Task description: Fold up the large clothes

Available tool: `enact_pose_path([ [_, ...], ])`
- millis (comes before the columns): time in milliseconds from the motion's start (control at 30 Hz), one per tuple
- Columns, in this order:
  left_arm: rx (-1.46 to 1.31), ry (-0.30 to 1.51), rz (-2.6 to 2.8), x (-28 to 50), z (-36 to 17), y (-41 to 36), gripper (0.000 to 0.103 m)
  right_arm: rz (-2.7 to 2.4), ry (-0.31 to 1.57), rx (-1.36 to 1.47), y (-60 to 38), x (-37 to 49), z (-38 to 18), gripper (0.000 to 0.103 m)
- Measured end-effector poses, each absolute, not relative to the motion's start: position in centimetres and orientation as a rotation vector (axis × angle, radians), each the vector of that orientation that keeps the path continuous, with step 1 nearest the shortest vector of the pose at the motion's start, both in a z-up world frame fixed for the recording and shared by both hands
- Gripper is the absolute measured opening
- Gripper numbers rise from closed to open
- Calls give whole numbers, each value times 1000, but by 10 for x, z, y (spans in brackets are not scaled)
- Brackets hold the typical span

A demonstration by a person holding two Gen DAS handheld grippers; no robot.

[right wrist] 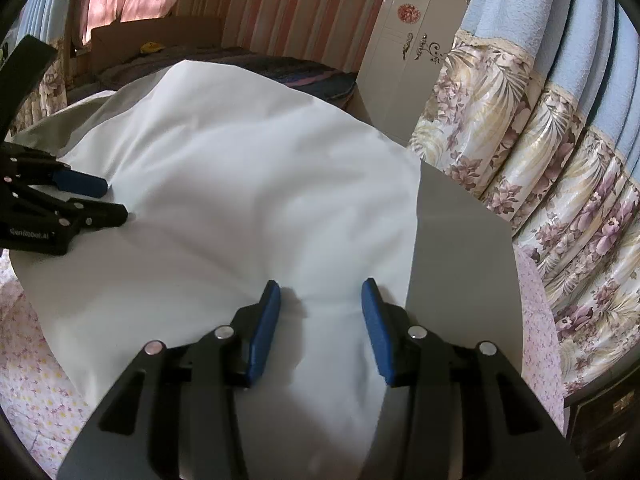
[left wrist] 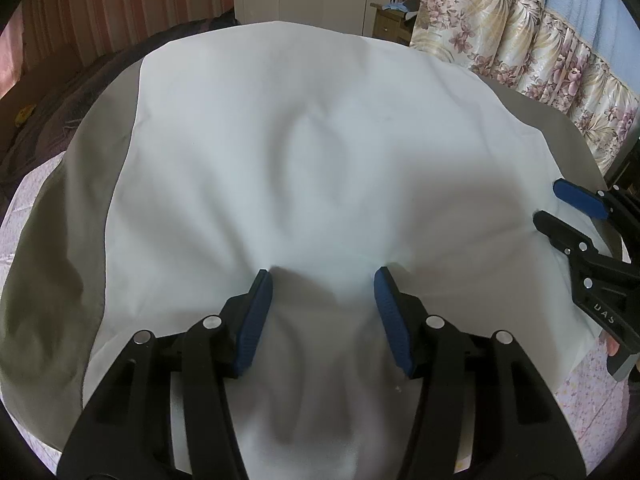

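the large white cloth garment (left wrist: 304, 140) lies spread over the grey desk (left wrist: 60, 240). the left hand-held gripper (left wrist: 323, 276) and right hand-held gripper (right wrist: 321, 286) both stand open, blue pads straddling the near fabric, seemingly ready to pinch it for a fold.

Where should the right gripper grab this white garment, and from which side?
Take the white garment by its straight right edge, coming in from the grey board side. That edge lies flat and exposed beside the right gripper, whose jaws stand open above smooth cloth.
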State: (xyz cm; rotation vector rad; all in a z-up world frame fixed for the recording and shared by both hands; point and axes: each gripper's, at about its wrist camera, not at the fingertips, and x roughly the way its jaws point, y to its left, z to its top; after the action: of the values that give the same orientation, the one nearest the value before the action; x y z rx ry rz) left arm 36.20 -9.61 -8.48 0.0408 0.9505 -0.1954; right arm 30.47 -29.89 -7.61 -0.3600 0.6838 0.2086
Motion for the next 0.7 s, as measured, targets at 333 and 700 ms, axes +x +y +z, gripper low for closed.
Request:
enact_pose_path([
  [333, -34, 855, -149, 342, -50, -79, 100, 138, 586, -132, -345, 252, -16, 90],
  [700, 17, 775, -204, 300, -28, -116, 100, -14, 681, 367, -439, 239, -46, 97],
])
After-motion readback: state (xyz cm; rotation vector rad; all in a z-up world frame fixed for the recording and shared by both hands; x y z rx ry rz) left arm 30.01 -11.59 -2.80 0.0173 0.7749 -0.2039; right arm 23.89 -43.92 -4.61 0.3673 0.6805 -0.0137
